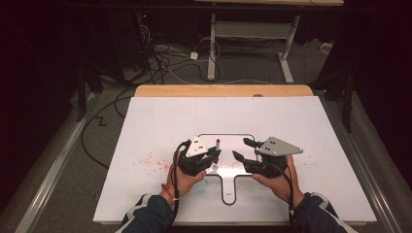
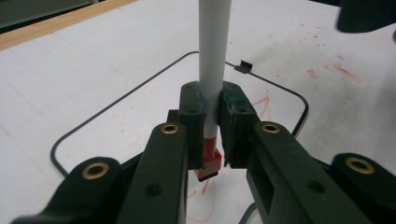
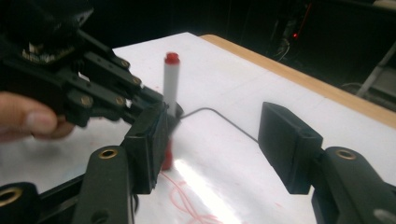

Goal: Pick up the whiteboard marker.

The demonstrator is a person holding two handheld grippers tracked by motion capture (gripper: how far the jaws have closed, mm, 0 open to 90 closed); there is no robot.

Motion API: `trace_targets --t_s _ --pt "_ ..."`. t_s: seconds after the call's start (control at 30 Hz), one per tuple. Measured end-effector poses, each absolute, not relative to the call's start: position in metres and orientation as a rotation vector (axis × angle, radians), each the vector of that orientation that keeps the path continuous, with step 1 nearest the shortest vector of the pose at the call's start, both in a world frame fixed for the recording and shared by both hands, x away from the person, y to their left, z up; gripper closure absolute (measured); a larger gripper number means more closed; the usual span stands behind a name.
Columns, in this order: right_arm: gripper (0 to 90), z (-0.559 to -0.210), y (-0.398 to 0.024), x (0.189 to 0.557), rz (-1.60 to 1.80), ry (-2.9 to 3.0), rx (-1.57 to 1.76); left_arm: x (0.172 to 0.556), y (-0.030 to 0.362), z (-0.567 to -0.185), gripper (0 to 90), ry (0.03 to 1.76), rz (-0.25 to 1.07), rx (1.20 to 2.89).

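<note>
A white marker with red ends stands upright over the white board, and my left gripper is shut on its barrel. In the left gripper view both pads press the marker, whose red lower end sits just under the jaws, above red scribbles. My right gripper is just right of the marker, open, with nothing between its jaws. The right gripper view shows the marker beside my right gripper's left jaw, and the left gripper holding it.
A black rounded outline is drawn on the board, with red specks to its left. A small black piece lies on the outline. The wooden table edge runs along the back; cables and desk legs are on the floor beyond.
</note>
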State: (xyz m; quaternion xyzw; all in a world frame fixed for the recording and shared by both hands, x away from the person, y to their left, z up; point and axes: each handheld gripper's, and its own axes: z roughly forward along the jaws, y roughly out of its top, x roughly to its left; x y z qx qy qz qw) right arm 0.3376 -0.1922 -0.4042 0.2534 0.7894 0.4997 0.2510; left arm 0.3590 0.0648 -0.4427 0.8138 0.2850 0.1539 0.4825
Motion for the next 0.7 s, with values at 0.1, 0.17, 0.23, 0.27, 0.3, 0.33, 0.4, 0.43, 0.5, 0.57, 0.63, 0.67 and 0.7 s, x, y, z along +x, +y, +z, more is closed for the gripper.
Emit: trace_targets --t_s 0.1,0.17,0.23,0.27,0.3,0.33,0.4,0.43,0.5,0.57,0.63,0.67,0.7 --pt "37.4 -0.406 -0.202 0.332 1.318 2.118 0.661 0.36 0.066 -0.443 78.7 0.697 0.377 1.985" --pt "36.3 -0.407 -0.21 0.328 1.299 2.089 0.649 0.36 0.067 -0.443 78.7 0.698 0.382 1.99" --pt "35.8 -0.409 -0.218 0.324 1.272 2.05 0.629 0.361 0.069 -0.443 78.7 0.7 0.386 1.99" --pt "34.8 -0.41 -0.222 0.322 1.26 2.035 0.629 0.361 0.069 -0.443 78.7 0.703 0.388 1.99" --pt "34.0 -0.411 -0.227 0.32 1.256 2.026 0.631 0.362 0.07 -0.443 78.7 0.706 0.39 1.99" --pt "34.1 -0.412 -0.231 0.319 1.255 2.023 0.633 0.362 0.071 -0.443 78.7 0.709 0.391 1.99" --pt "34.1 -0.413 -0.236 0.317 1.244 2.016 0.636 0.363 0.072 -0.443 78.7 0.714 0.387 1.988" --pt "34.1 -0.415 -0.245 0.313 1.233 2.003 0.652 0.363 0.073 -0.444 78.7 0.715 0.387 1.99" --pt "33.5 -0.418 -0.255 0.31 1.208 1.99 0.673 0.362 0.074 -0.444 78.7 0.718 0.39 1.988" --pt "33.0 -0.421 -0.264 0.308 1.191 1.986 0.694 0.362 0.076 -0.444 78.7 0.725 0.392 1.985" --pt "32.2 -0.422 -0.268 0.307 1.177 1.986 0.708 0.362 0.078 -0.444 78.7 0.731 0.393 1.982" --pt "31.2 -0.425 -0.278 0.306 1.16 1.98 0.728 0.363 0.078 -0.445 78.7 0.734 0.39 1.978" --pt "31.2 -0.425 -0.278 0.306 1.16 1.98 0.728 0.364 0.078 -0.445 78.7 0.736 0.39 1.979"
